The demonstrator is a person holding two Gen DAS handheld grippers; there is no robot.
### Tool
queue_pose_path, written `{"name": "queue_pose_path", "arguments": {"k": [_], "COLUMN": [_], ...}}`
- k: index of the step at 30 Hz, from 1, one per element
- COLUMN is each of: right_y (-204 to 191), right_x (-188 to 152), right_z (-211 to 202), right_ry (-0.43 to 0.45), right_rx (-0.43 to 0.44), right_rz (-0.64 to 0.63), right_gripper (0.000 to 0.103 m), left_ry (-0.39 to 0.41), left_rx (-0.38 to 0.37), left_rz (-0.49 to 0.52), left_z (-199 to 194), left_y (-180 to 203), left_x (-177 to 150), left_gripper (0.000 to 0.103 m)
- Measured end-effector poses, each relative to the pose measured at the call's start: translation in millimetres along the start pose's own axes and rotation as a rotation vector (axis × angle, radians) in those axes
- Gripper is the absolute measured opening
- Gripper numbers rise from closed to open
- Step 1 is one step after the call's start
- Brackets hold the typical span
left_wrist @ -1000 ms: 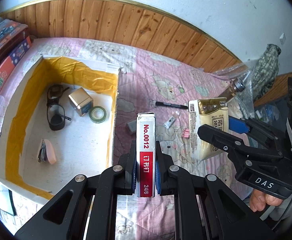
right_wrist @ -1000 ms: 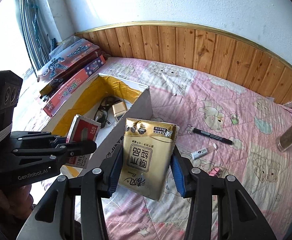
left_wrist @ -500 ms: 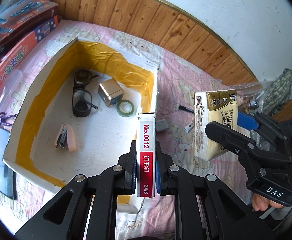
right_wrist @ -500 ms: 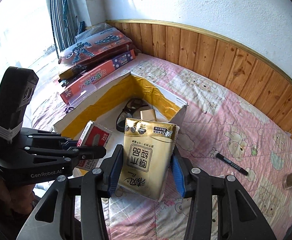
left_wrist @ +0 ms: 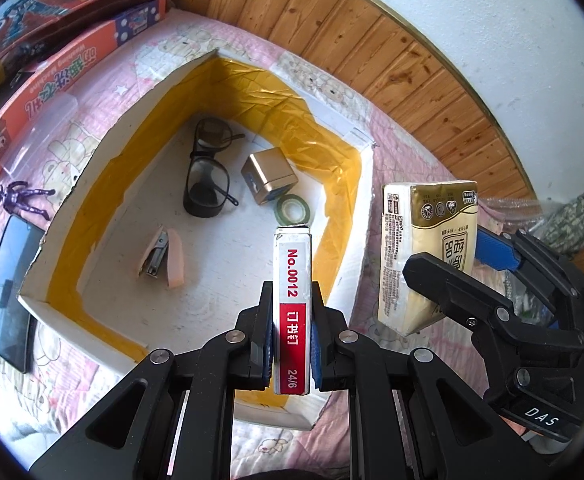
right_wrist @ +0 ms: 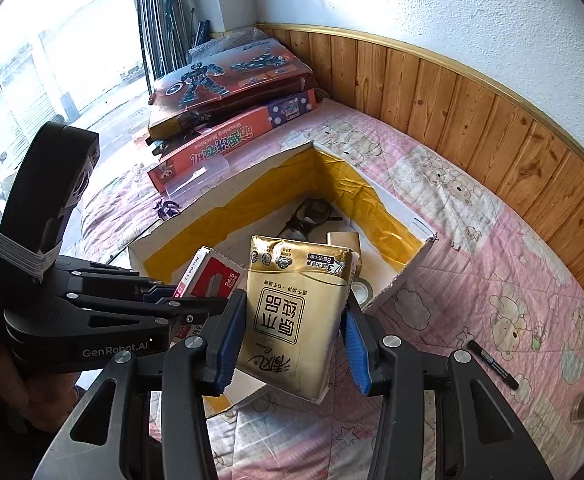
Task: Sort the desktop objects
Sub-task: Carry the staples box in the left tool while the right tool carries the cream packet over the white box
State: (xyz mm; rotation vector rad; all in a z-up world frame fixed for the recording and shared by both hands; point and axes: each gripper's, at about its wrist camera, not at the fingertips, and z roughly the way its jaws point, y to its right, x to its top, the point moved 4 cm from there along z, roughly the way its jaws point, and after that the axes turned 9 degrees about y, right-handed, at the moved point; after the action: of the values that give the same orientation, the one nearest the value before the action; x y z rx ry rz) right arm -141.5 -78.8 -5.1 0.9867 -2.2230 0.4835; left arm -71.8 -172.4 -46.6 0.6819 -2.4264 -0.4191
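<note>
From the left wrist, the left gripper (left_wrist: 291,354) squeezes a thin staple box (left_wrist: 292,312) tight, up in the air over the white box (left_wrist: 356,208). Inside lie glasses (left_wrist: 206,178), a gold cube (left_wrist: 270,174), a tape roll (left_wrist: 293,210) and a stapler (left_wrist: 162,252), so four things look sorted.

From the right wrist, the right gripper (right_wrist: 292,344) holds a gold tissue pack (right_wrist: 292,316) with wide jaws, over the box's near corner. A black pen (right_wrist: 492,364) lies on the pink quilt (right_wrist: 492,280), not yet sorted.

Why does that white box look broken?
The cardboard box has a torn, ragged corner, and its yellow tape lining is wrinkled. The glasses and stapler inside look fine.
</note>
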Motion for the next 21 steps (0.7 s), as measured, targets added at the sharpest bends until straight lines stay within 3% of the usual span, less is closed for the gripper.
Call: {"name": "queue_pose_path", "arguments": {"k": [21], "right_y": [-5.2], "right_x": [3.1], "right_z": [80.8], "right_ry": [-0.152], "right_rx": [0.061], "right_rz": [-0.055], "right_gripper": [0.047], "left_ry": [-0.142], "left_rx": [0.107], "left_rz": [-0.137], "left_z": [42.1], "left_y": [-41.9], "left_x": [-8.6], "left_gripper": [0.014]}}
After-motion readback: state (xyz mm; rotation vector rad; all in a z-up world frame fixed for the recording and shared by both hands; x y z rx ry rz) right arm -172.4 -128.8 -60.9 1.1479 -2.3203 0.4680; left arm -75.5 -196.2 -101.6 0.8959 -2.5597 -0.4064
